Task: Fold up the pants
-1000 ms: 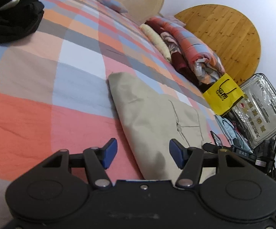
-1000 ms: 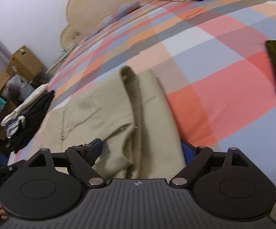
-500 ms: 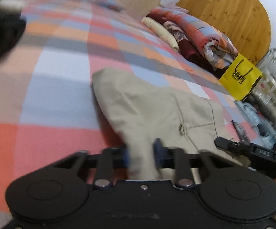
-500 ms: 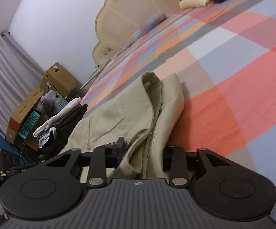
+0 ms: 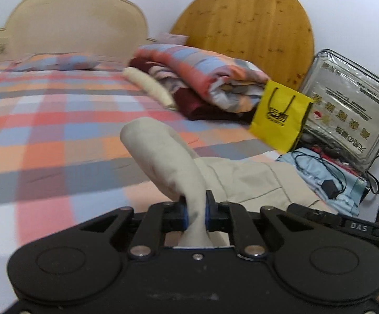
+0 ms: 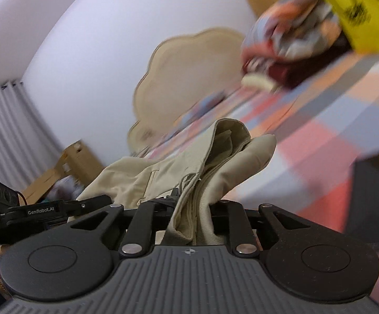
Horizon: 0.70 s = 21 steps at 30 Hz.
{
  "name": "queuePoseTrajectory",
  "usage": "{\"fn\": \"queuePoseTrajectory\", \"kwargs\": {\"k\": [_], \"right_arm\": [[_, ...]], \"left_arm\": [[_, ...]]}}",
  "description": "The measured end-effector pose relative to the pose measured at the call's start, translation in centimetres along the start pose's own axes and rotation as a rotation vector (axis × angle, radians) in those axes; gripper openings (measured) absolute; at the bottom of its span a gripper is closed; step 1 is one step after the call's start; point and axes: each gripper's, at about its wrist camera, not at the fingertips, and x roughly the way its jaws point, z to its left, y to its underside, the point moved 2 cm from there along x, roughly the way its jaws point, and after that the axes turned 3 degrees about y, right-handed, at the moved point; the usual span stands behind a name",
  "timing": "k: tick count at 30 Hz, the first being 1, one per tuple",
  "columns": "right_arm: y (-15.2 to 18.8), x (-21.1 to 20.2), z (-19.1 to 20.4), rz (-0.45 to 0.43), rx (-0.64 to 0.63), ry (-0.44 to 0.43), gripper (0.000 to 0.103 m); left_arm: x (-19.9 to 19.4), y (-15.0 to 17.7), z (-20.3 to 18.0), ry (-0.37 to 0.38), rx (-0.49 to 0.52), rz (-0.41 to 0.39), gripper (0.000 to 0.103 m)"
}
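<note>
The left gripper [image 5: 195, 210] is clamped on a bunched fold of the beige cotton pants [image 5: 168, 157], its blue-padded fingers [image 5: 183, 212] pressing the cloth from both sides. The right gripper [image 6: 189, 209] is likewise closed on a thick layered edge of the same pants [image 6: 223, 162]. The garment is raised at both pinched ends and sags between them over the pink, orange and blue checked bedspread [image 5: 58, 120]. At the far right lie a folded checked quilt [image 5: 202, 78] and a yellow paper bag [image 5: 281, 117].
</note>
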Motion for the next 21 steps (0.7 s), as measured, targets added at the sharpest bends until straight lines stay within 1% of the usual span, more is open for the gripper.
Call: {"fn": "queuePoseTrajectory", "kwargs": {"k": [3, 6, 10, 12, 13, 14, 15, 16, 17, 18, 20, 21], "right_arm": [[-2.7, -0.3, -3.2, -0.038, -0.006, 0.069, 0.03], [-4.7, 0.2, -6.6, -0.06, -0.008, 0.139, 0.03], [-5.9, 0.6, -10.4, -0.081, -0.003, 0.217, 0.03], [-6.3, 0.9, -12.5, -0.089, 0.008, 0.251, 0.031], [-6.3, 0.9, -13.3, -0.092, 0.015, 0.269, 0.031], [-6.3, 1.1, -14.2, -0.095, 0.024, 0.295, 0.034], [-6.2, 1.3, -15.0, -0.088, 0.031, 0.335, 0.043], [-6.2, 1.7, -15.8, -0.073, 0.044, 0.387, 0.048], [-6.0, 2.0, -16.3, -0.066, 0.061, 0.45, 0.055], [-5.7, 1.5, -16.5, -0.074, 0.069, 0.482, 0.065], [-5.3, 0.6, -16.1, -0.13, 0.058, 0.495, 0.075], [-5.2, 0.0, -15.7, -0.159, 0.053, 0.505, 0.084]], "left_arm": [[5.7, -1.2, -2.0, 0.027, 0.027, 0.007, 0.011], [11.4, -1.5, -3.6, 0.054, 0.044, 0.026, 0.011], [19.0, -1.0, -5.4, 0.079, 0.072, 0.066, 0.012], [22.0, -0.3, -5.8, 0.083, 0.077, 0.096, 0.014], [23.5, 0.2, -5.8, 0.079, 0.083, 0.119, 0.017], [24.7, 0.8, -5.8, 0.059, 0.091, 0.147, 0.028], [25.8, 1.4, -5.8, 0.021, 0.095, 0.176, 0.032], [26.4, 2.0, -5.7, -0.019, 0.097, 0.193, 0.036], [26.4, 2.5, -5.5, -0.024, 0.095, 0.191, 0.041], [25.9, 2.7, -5.2, -0.018, 0.085, 0.184, 0.043], [24.7, 2.8, -5.0, -0.024, 0.089, 0.18, 0.044], [23.9, 2.7, -5.1, -0.031, 0.109, 0.172, 0.044]]}}
